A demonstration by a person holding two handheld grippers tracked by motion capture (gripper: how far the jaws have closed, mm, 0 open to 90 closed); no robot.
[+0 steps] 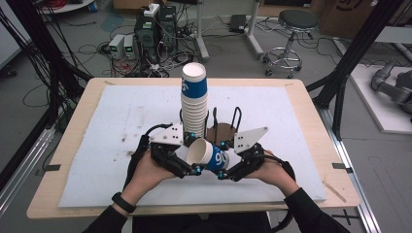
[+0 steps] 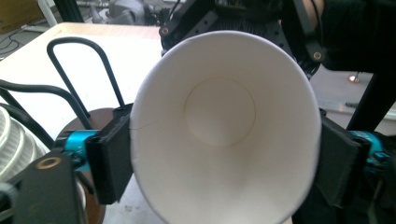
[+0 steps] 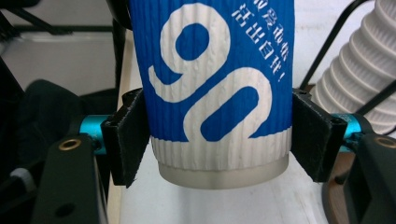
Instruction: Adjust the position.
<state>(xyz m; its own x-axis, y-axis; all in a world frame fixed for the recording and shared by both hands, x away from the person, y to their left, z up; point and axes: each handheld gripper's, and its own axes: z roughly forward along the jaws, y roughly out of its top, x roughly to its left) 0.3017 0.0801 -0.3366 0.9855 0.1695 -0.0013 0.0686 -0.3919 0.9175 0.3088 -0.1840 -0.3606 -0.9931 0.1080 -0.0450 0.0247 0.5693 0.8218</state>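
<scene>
Blue-and-white ribbed paper cup (image 1: 209, 155) lies on its side in the air above the white foam mat (image 1: 97, 145), held between both grippers. Left gripper (image 1: 194, 170) pinches the cup at its open rim; in the left gripper view both pads press the rim, which is squeezed slightly oval. Right gripper (image 1: 222, 174) clamps the cup near its base, pads against the ribbed wall. Just behind stands a tall stack of matching paper cups (image 1: 194, 102) in a black wire holder (image 1: 236, 119) on a brown round base.
</scene>
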